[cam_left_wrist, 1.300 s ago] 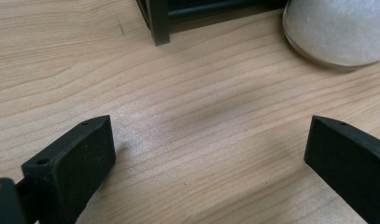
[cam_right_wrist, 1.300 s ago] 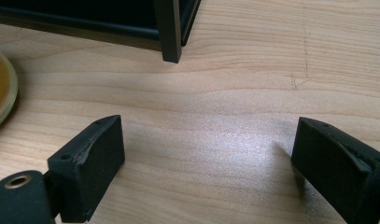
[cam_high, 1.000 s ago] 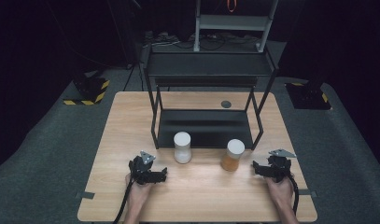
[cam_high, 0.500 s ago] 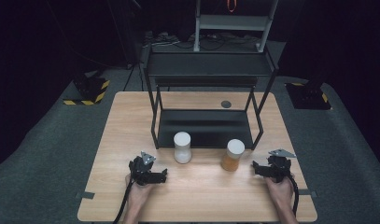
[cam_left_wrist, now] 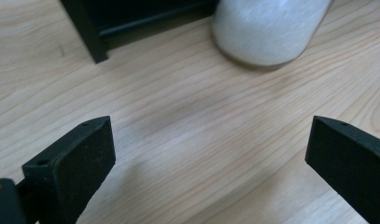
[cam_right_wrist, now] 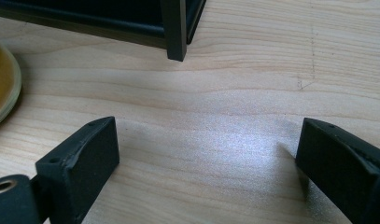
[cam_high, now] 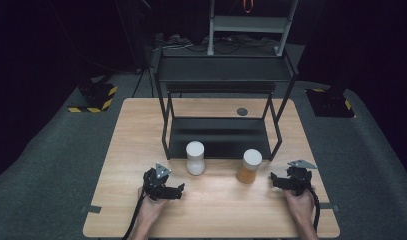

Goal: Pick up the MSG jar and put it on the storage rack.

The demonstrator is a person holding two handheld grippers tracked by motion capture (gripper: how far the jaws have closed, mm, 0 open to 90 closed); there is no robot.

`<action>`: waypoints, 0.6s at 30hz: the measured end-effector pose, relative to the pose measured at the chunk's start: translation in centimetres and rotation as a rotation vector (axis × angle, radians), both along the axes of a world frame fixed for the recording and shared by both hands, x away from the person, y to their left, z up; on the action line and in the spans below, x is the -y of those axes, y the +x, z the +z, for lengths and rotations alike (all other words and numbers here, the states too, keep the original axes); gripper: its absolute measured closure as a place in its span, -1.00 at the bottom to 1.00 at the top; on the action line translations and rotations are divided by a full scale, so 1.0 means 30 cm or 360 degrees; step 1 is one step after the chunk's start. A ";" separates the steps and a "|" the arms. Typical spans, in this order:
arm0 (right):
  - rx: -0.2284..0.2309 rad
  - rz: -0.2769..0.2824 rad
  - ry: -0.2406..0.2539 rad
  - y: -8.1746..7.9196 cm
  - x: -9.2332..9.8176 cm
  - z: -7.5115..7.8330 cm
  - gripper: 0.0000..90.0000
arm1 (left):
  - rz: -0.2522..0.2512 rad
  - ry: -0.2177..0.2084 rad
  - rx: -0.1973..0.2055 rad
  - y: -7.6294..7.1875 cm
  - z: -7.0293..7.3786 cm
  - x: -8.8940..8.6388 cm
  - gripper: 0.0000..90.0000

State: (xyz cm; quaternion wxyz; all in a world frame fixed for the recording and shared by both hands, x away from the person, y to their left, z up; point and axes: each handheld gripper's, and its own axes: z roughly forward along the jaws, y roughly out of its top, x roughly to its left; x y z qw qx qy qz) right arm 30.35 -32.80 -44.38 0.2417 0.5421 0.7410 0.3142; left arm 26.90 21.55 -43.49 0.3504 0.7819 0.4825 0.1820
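Nothing moved across the last second: same layout in the earlier high views as now, both hands parked near the front edge of the desk [cam_high: 126, 150]. Left tongs [cam_high: 180, 188] near the front-left, jaws spread wide with only bare wood between them; same wide gap in the left gripper view, white jar [cam_left_wrist: 269, 30] just beyond the tips, not touched. Right tongs [cam_high: 273, 179] near the front-right, jaws likewise spread and empty, pointing toward the middle. White jar [cam_high: 195, 158] upright in the middle of the desk, just in front of the black two-tier rack [cam_high: 221, 75], close to its front-left leg. Amber jar with pale lid [cam_high: 249, 166] upright beside it toward the right, just in front of the rack's front-right leg; its rim at the left border of the right gripper view [cam_right_wrist: 3, 84]. Small dark disc [cam_high: 242, 111] toward the back edge, behind the rack's lower shelf. Judged from the stillness: no step begun, each jar waiting for the nearer tongs to close in.
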 end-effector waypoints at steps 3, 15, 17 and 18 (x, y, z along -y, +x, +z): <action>0.0000 0.0000 0.0000 0.000 0.000 0.000 -0.88 | -0.0027 -0.0009 0.0009 0.009 0.008 0.014 -0.96; 0.0000 0.0000 0.0000 0.000 0.000 0.000 -0.88 | -0.0066 -0.0044 0.0055 0.044 0.031 0.076 -0.95; 0.0001 0.0001 -0.0001 0.000 0.000 0.000 -0.88 | -0.0075 -0.0049 0.0068 0.051 0.037 0.085 -0.94; 0.0000 0.0000 0.0000 0.000 0.000 0.000 -0.88 | -0.0082 -0.0053 0.0082 0.054 0.037 0.089 -0.94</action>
